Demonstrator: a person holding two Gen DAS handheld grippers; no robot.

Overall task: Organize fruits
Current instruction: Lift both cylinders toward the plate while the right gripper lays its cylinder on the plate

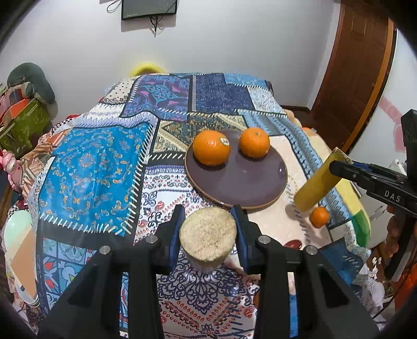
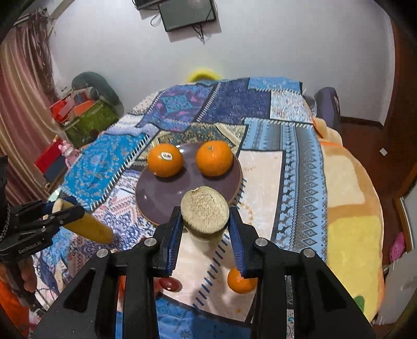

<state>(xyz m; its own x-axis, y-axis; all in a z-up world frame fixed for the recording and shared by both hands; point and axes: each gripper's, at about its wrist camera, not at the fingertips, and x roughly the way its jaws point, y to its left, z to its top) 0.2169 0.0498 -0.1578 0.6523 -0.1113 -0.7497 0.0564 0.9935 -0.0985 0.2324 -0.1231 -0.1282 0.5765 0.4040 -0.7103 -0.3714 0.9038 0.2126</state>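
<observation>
A dark purple plate lies on the patterned cloth with two oranges on it: one with a sticker and one plain. My left gripper is shut on a yellow cut fruit piece, held above the cloth in front of the plate. My right gripper is shut on a like piece at the plate's near edge; the same oranges show here, the stickered one and the plain one. Each gripper shows in the other's view, the right one and the left one. A small orange and a red fruit lie below.
The small orange lies near the cloth's right edge, the red fruit beside it. Cluttered boxes and a green bag stand at the left. A wooden door is at the right. A screen hangs on the wall.
</observation>
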